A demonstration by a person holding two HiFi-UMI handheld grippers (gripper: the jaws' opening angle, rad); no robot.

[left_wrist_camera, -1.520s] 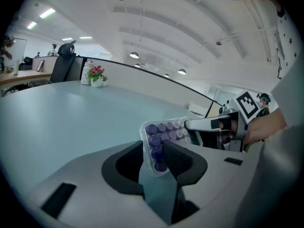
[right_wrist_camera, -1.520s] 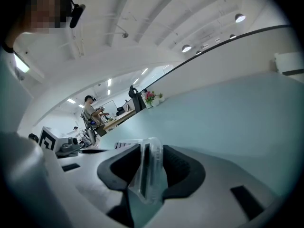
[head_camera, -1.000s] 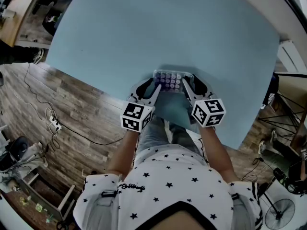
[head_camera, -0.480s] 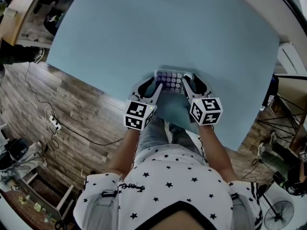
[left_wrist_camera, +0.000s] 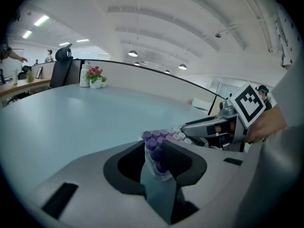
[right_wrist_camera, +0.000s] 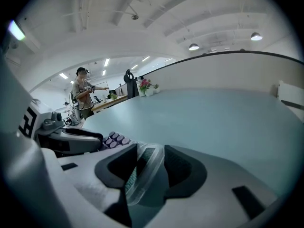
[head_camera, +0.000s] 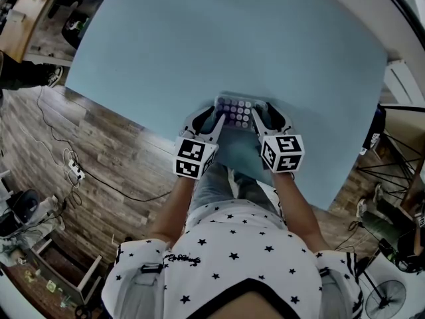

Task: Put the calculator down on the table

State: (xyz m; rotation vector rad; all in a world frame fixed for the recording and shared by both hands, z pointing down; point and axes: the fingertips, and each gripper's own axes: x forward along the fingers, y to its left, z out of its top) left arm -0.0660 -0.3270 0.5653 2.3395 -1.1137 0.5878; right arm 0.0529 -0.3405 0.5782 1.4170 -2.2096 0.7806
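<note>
Both ends of the calculator, at the table's near edge, sit between unclamped jaws: the left gripper closing, the right gripper opening. Release looks underway; next, draw both clear.

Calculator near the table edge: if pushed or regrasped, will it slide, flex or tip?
The calculator looks like a flat, rigid slab, so it probably won't flex, roll or tip. Its clear, glossy-looking casing on the smooth table suggests it may slide easily when pushed. Being thin, it is likely light.
</note>
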